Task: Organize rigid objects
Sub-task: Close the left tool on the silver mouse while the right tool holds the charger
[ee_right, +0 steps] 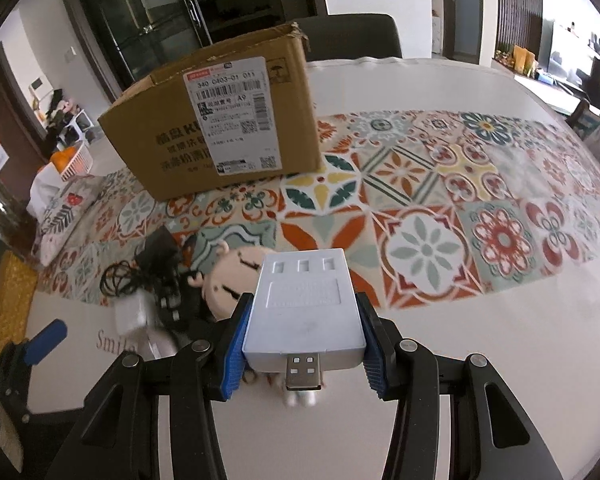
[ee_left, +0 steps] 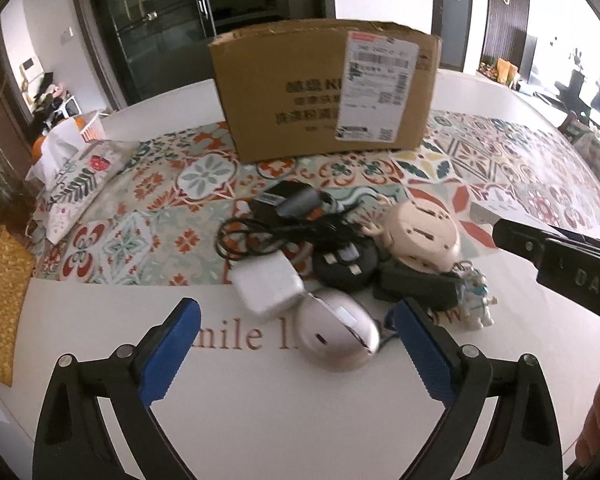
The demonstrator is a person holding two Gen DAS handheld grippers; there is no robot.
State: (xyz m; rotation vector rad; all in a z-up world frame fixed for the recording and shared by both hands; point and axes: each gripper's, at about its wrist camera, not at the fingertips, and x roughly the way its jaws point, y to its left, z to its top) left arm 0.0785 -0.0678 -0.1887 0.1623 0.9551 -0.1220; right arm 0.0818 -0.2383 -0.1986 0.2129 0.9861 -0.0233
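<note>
A heap of small items lies at the edge of the patterned runner (ee_left: 160,216): a white mouse (ee_left: 336,332), a white charger block (ee_left: 268,284), a black cable bundle (ee_left: 284,216), a round black plug (ee_left: 346,264), a beige round toy (ee_left: 424,236), a black adapter (ee_left: 416,284) and a small white figure (ee_left: 478,300). My left gripper (ee_left: 296,320) is open over the near side of the heap, and the mouse lies between its blue fingers, untouched. My right gripper (ee_right: 304,304) is shut on a white USB hub (ee_right: 304,312), held above the table right of the heap. A brown cardboard box (ee_right: 220,120) stands behind.
A floral tissue pouch (ee_left: 76,184) and a yellow woven mat (ee_left: 0,300) lie at the left. A basket of oranges (ee_right: 70,162) sits at the table's far left. A dark chair (ee_right: 348,36) stands behind the box. White tabletop (ee_right: 500,340) spreads to the right.
</note>
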